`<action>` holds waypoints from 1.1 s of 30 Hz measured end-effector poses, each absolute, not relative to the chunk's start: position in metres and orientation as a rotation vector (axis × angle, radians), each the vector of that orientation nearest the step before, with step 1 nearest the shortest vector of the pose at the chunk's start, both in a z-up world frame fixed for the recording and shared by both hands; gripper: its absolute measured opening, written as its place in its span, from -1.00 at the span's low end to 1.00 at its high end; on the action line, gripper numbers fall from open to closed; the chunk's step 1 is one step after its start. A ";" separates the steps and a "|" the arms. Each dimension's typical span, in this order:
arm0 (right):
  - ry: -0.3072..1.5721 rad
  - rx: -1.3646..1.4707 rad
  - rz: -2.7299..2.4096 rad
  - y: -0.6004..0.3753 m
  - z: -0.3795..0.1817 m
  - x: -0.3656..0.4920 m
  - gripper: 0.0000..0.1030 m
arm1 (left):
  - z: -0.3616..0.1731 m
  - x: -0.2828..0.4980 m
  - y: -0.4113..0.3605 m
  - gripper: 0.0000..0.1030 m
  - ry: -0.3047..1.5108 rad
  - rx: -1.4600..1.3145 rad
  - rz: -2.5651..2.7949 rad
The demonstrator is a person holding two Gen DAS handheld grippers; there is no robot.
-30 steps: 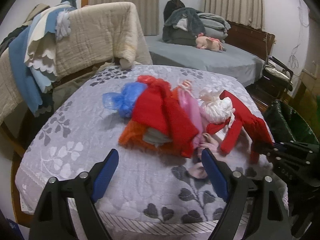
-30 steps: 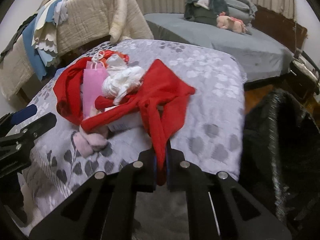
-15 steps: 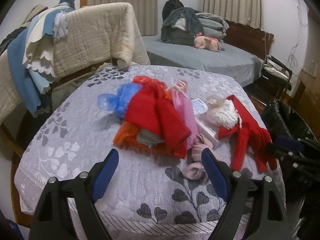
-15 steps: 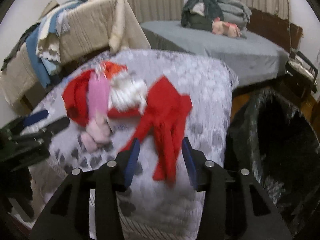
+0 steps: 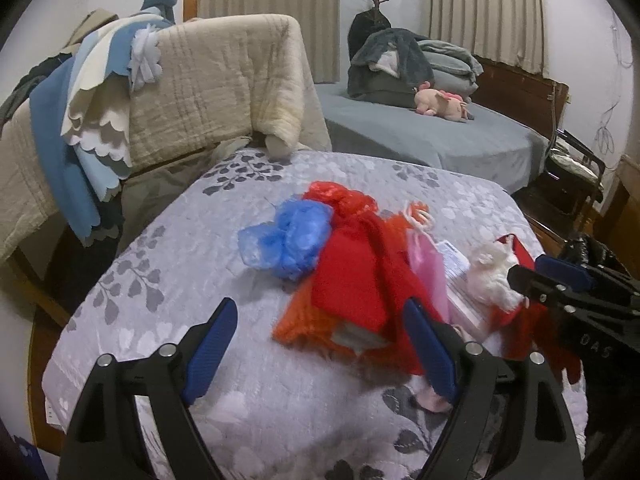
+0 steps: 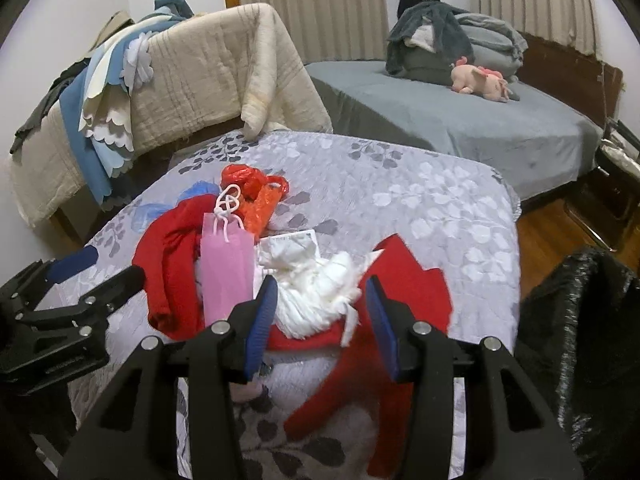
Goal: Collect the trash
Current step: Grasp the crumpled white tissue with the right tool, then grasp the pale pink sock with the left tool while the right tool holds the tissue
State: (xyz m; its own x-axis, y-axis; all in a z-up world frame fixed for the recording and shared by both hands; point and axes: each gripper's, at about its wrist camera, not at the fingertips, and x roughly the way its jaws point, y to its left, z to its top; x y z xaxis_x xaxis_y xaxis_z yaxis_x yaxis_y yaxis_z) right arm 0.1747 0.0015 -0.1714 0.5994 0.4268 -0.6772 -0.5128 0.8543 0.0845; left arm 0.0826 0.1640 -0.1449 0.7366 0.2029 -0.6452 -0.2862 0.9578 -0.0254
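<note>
Trash lies heaped at the centre of the left wrist view, on a grey leaf-patterned surface (image 5: pixel 168 264): a crumpled blue plastic bag (image 5: pixel 286 240), a red cloth (image 5: pixel 356 276) over an orange bag (image 5: pixel 304 320), a pink paper bag (image 5: pixel 430 270) and a white fluffy wad (image 5: pixel 490 276). The left tongs (image 5: pixel 320 356) hover at the lower edge of the frame, spread wide and gripping nothing, with the red cloth just past the right pad. The right tongs (image 5: pixel 560 276) reach in from the right edge, beside the white wad.

From the right wrist view, the right tongs (image 6: pixel 320 320) sit at lower centre, about half open and holding nothing; the white fluffy wad (image 6: pixel 316 292) shows between the pads, on a red garment (image 6: pixel 404 300). The pink paper bag (image 6: pixel 226 264) lies left of centre, the red cloth (image 6: pixel 172 264) beside it. A black bin bag (image 6: pixel 576 340) gapes at the right edge. The left tongs (image 6: pixel 96 268) show at the left edge.
</note>
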 end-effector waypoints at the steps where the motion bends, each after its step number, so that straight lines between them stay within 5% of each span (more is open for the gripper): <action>1: 0.760 -0.128 0.548 0.004 -0.175 0.177 -0.12 | -0.145 0.083 0.165 0.62 0.694 -0.125 0.271; 7: 0.790 -0.140 0.557 0.014 -0.188 0.184 -0.08 | -0.148 0.085 0.170 0.62 0.703 -0.125 0.273; 14: 0.794 -0.129 0.617 0.012 -0.182 0.181 -0.42 | -0.148 0.084 0.168 0.62 0.702 -0.126 0.266; 29: 0.739 -0.091 0.589 -0.036 -0.158 0.141 -0.42 | -0.145 0.070 0.133 0.61 0.695 -0.117 0.200; 33: 0.737 -0.080 0.564 -0.050 -0.158 0.135 -0.42 | -0.151 0.067 0.113 0.45 0.710 -0.119 0.148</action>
